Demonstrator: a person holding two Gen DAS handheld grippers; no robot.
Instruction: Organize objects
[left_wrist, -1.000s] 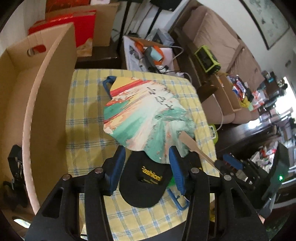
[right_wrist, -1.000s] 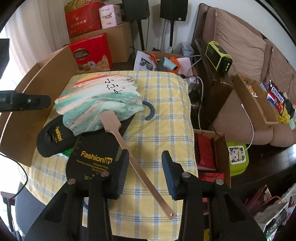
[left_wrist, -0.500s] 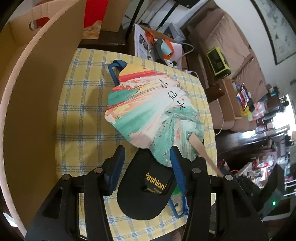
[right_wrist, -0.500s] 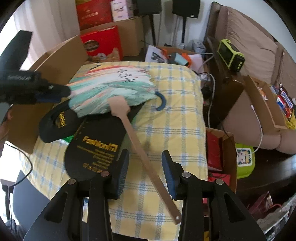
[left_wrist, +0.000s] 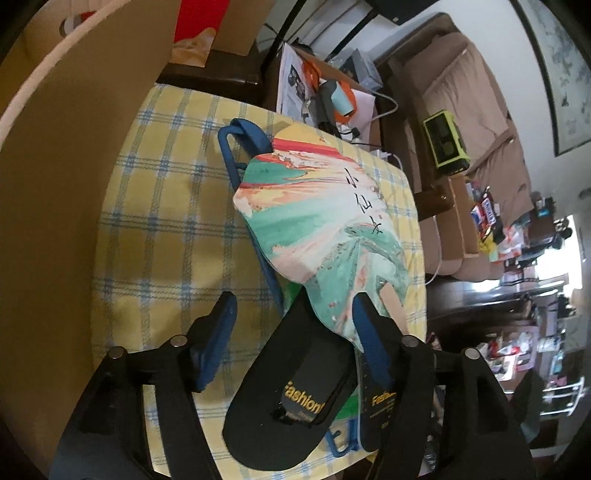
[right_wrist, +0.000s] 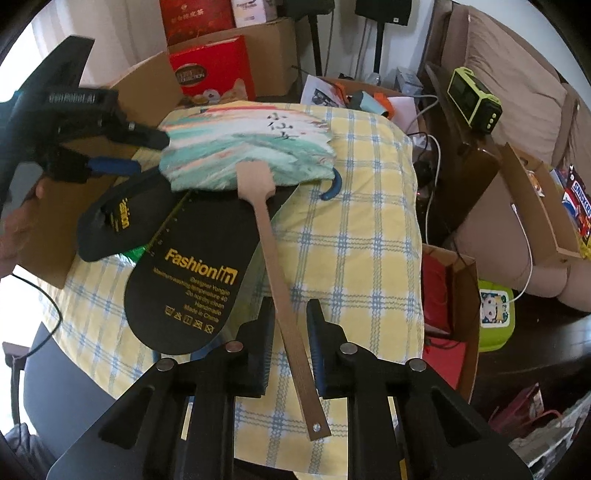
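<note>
Nearby, cardboard box interior hidden, right tool nearly clamped around fan handle, left tool apart.

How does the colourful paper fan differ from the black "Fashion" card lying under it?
The paper fan is painted in green, white and orange with black handwritten characters; the black card is plain black with yellow printed text. The paper fan has a long wooden handle, which lies between the fingers of the right claw; the black card shows no handle. The paper fan lies on top, the black card beneath it. Both are flat and rest on the checked tablecloth.
</note>
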